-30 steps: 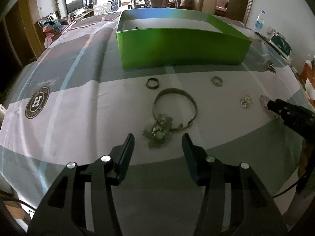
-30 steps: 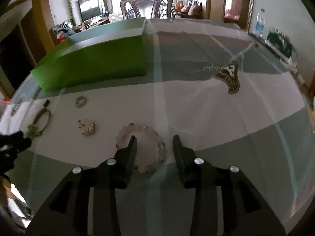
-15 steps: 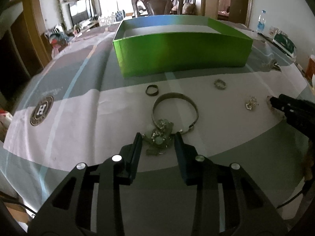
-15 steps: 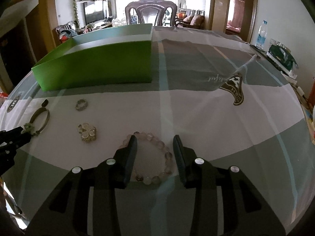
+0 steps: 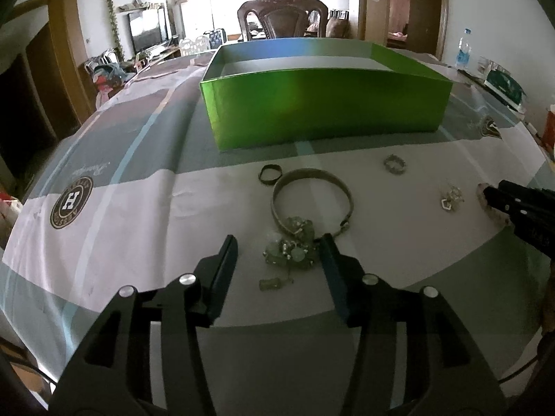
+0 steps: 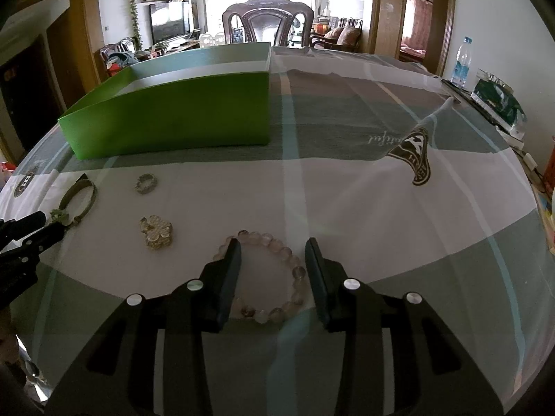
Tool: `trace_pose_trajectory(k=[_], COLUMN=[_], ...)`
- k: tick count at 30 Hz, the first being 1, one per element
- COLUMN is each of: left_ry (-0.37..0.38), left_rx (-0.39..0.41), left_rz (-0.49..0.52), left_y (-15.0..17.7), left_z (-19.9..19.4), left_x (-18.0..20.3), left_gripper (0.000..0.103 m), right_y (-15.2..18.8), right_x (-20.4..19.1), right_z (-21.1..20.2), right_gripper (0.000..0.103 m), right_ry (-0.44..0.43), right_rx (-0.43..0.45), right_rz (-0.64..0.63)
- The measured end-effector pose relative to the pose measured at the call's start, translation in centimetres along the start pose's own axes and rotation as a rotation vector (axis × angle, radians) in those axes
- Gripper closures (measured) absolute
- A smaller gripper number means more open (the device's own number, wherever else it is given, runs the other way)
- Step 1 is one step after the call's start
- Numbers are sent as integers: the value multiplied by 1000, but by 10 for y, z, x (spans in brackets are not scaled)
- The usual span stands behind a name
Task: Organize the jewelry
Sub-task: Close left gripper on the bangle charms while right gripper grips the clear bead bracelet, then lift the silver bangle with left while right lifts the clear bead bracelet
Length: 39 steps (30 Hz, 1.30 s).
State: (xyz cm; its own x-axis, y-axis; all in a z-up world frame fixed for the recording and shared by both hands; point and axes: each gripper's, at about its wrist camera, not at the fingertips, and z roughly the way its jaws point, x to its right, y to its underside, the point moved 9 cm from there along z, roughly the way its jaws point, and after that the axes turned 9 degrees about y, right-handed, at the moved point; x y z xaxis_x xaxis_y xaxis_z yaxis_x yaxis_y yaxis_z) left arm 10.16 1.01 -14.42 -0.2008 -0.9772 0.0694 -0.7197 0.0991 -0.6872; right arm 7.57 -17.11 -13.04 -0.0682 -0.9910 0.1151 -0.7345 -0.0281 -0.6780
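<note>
An open green box stands at the back of the table; it also shows in the right wrist view. My left gripper is open, its fingers either side of a green stone pendant that joins a metal bangle. My right gripper is open around a pale bead bracelet lying flat on the cloth. A dark ring, a silver ring and a silver charm lie loose; the ring and charm also show on the right.
A patterned tablecloth covers the table. A wooden chair stands behind the box. A water bottle and a green packet sit at the far right edge. My right gripper's tip shows in the left view.
My left gripper closed partway toward the pendant half a second ago and has opened wide again. My right gripper has pulled back slightly over the bead bracelet, staying open.
</note>
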Motion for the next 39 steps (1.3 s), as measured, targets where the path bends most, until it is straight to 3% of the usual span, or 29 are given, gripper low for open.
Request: trace_pose_trajectory(k=[4, 9, 32, 33, 37, 39], left_ry=[8, 21, 46, 46, 46, 56], left_rx=[12, 13, 0, 0, 3, 12], left_rz=[0, -35, -11, -11, -5, 10], left_y=[-1, -1, -2, -2, -3, -3], left_z=[1, 4, 8, 8, 8, 7], left_x=[0, -7, -3, -3, -2, 2], left_gripper=[53, 40, 29, 29, 32, 39], right_y=[0, 0, 1, 1, 2, 2], right_x=[0, -1, -3, -3, -9, -11], right_z=[0, 0, -2, -2, -5, -5], right_gripper=[64, 64, 64, 64, 88, 90], right_ry=[0, 1, 20, 18, 3, 2], right_rx=[0, 0, 9, 11, 27, 29], right_rz=[2, 1, -15, -16, -54, -62])
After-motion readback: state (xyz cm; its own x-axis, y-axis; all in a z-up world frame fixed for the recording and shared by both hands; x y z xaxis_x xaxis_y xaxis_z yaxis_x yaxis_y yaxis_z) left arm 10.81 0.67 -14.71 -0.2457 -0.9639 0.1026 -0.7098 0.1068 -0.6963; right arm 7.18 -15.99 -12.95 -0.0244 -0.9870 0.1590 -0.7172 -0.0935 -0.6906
